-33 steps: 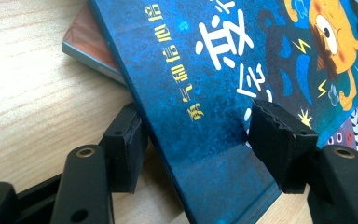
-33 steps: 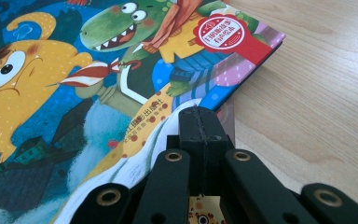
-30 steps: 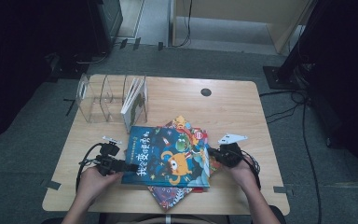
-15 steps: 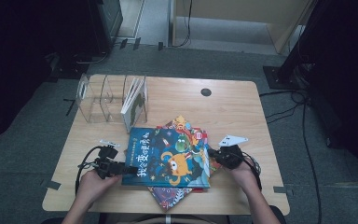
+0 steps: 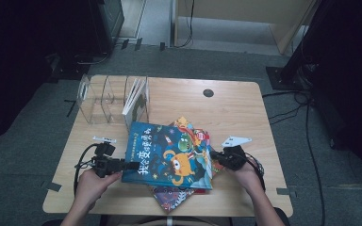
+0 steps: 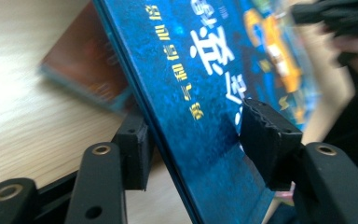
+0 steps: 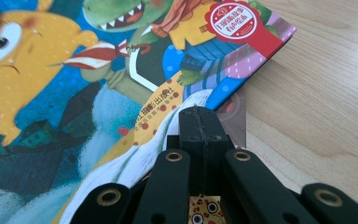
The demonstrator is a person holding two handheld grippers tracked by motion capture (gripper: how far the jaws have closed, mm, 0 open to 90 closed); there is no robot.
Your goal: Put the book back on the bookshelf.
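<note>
Straddling the blue book's [image 6: 205, 102] left edge, your left claw [image 5: 131, 165] has just been closing, pads not yet pressing. That book tops the pile on the table [image 5: 235, 108]; your right claw [image 7: 200, 122] is closed, tips resting on the pile's right side.

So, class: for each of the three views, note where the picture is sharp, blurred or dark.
High view: table lit, room around it dark, picture soft. Left gripper view: blue book near the jaws fairly sharp, its far end and the hand blurred. Right gripper view: shut right gripper and covers sharp, evenly lit.
</note>
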